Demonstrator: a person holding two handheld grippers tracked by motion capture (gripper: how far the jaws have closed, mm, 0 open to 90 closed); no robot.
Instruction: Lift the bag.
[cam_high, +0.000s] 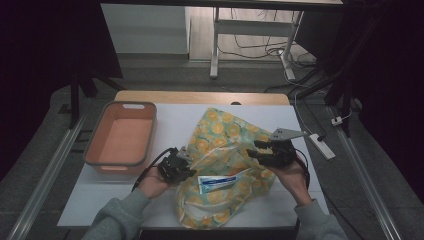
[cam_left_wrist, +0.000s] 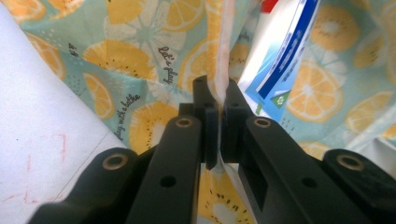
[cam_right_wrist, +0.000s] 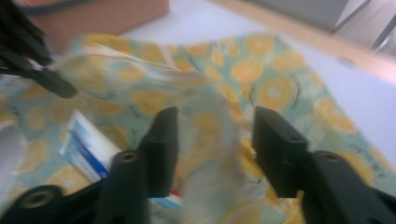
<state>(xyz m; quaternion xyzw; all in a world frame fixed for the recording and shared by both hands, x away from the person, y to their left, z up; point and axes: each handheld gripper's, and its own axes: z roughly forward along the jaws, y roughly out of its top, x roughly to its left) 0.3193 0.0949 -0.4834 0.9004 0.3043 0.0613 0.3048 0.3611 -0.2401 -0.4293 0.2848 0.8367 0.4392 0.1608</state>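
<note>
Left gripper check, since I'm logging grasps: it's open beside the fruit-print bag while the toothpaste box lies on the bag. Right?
Not quite. The left gripper is shut on the fruit-print bag's edge, as the left gripper view shows. The toothpaste box does lie on the bag.

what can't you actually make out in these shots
- Box's printed text: too small in the high view, cut off by the left gripper view's top edge.
- Right gripper view: motion blur smears the bag fabric between its open jaws.
- Bag contents: hidden under fabric.
- Basket near wall: foreshortened.
</note>
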